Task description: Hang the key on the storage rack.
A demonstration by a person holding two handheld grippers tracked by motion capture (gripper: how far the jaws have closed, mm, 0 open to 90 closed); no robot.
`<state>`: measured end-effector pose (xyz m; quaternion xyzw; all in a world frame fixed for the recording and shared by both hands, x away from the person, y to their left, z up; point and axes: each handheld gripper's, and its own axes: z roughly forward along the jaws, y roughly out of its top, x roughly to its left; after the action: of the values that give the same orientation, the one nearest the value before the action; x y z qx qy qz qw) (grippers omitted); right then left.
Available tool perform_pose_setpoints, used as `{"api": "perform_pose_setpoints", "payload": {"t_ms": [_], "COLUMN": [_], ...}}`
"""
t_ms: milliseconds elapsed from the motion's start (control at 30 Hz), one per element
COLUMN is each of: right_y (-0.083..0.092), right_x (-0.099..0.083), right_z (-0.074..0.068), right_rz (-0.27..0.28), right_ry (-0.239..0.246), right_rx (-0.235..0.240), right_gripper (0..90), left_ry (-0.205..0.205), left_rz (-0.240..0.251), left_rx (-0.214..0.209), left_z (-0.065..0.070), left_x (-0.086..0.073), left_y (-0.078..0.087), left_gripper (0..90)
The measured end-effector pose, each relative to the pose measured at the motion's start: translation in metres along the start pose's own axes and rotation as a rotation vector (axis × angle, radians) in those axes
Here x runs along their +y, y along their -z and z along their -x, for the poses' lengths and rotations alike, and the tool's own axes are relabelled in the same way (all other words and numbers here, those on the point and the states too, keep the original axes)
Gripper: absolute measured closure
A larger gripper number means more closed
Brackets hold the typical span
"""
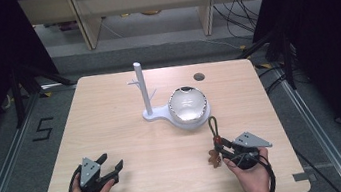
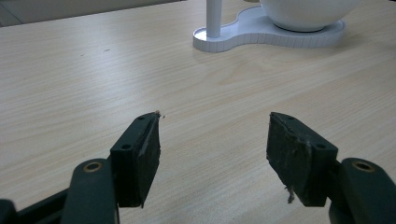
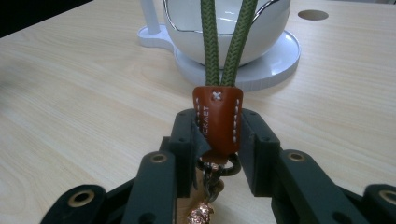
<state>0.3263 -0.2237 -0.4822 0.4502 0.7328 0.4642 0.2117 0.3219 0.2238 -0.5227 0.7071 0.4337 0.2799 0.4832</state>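
The right tool (image 1: 227, 151), held in the person's hand at the near right of the worktop (image 1: 113, 134), is clamped on the brown leather tab (image 3: 217, 119) of a keychain. In the right gripper view both jaws press the tab's sides, the green cord loop (image 3: 227, 42) rises clear beyond them, and a metal ring with a small copper charm (image 3: 201, 213) hangs below. Gripping the stiff tab and not the cord probably leaves the loop open and free, which would suit slipping it over a peg. The likely goal is the white stand (image 1: 143, 92) at the middle of the worktop, a post with short side branches on a base that also carries a shiny bowl (image 1: 188, 104). The stand lies farther off and to the left of the held keychain, with the bowl between them and nearer. The left tool (image 1: 110, 166) rests at the near left, jaws apart and empty, well clear of everything.
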Motion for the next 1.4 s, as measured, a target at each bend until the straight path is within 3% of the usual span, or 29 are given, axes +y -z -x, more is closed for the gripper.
{"api": "perform_pose_setpoints", "payload": {"t_ms": [33, 67, 100, 133, 233, 267, 300, 333, 567, 700, 733, 767, 833, 867, 900, 1000, 1200, 1400], "right_y": [0.001, 0.001, 0.000, 0.001, 0.002, 0.003, 0.002, 0.001, 0.005, 0.008, 0.009, 0.008, 0.010, 0.010, 0.009, 0.009, 0.011, 0.012], "right_x": [0.000, 0.001, 0.001, 0.001, 0.001, 0.001, 0.001, 0.002, 0.004, 0.008, 0.009, 0.010, 0.012, 0.012, 0.012, 0.014, 0.018, 0.021], "right_z": [-0.001, -0.001, -0.001, -0.002, -0.003, -0.006, -0.006, -0.003, -0.004, -0.005, -0.007, -0.007, -0.008, -0.011, -0.008, -0.008, -0.011, -0.014], "right_rz": [0.001, 0.009, 0.022, 0.015, 0.026, 0.021, 0.024, 0.036, 0.059, 0.075, 0.073, 0.096, 0.091, 0.086, 0.102, 0.105, 0.117, 0.134], "right_ry": [0.017, 0.004, 0.023, -0.002, 0.004, -0.025, -0.017, 0.023, 0.026, 0.051, 0.034, 0.045, 0.041, 0.010, 0.044, 0.060, 0.062, 0.078], "right_rx": [-0.031, -0.006, -0.026, -0.006, -0.009, -0.014, -0.020, -0.010, -0.020, -0.024, -0.027, -0.028, -0.023, -0.038, -0.031, -0.037, -0.033, -0.042], "right_gripper": [69.5, 69.5, 69.5, 69.5, 69.5, 69.5, 69.5, 69.6, 69.6, 69.6, 69.6, 69.6, 69.7, 69.7, 69.6, 69.7, 69.7, 69.7], "left_ry": [-0.006, -0.006, -0.005, -0.004, -0.007, -0.009, -0.006, 0.002, 0.012, 0.042, 0.052, 0.046, 0.050, 0.042, 0.038, 0.038, 0.033, 0.030], "left_rz": [0.005, 0.005, 0.006, 0.007, 0.008, 0.001, 0.002, 0.003, 0.023, 0.039, 0.048, 0.050, 0.061, 0.068, 0.075, 0.082, 0.117, 0.131], "left_rx": [-0.003, -0.003, -0.004, -0.004, -0.004, 0.001, 0.000, 0.000, -0.008, -0.011, -0.012, -0.010, -0.020, -0.031, -0.038, -0.040, -0.086, -0.104], "left_z": [-0.001, -0.001, -0.001, -0.001, -0.001, -0.001, -0.001, -0.001, -0.002, -0.003, -0.002, -0.002, 0.000, 0.001, 0.002, 0.004, 0.009, 0.011], "left_x": [0.000, 0.000, 0.000, 0.000, 0.000, 0.000, 0.000, 0.000, 0.000, 0.000, 0.001, 0.003, 0.006, 0.010, 0.012, 0.015, 0.029, 0.039], "left_y": [0.000, 0.000, 0.000, 0.000, 0.000, 0.001, 0.001, 0.001, 0.001, 0.002, 0.003, 0.005, 0.006, 0.008, 0.008, 0.010, 0.014, 0.017], "left_gripper": [34.1, 34.1, 34.0, 34.0, 34.0, 34.1, 34.0, 33.8, 33.4, 32.3, 32.3, 32.2, 32.1, 32.1, 32.0, 32.1, 32.4, 33.1]}}
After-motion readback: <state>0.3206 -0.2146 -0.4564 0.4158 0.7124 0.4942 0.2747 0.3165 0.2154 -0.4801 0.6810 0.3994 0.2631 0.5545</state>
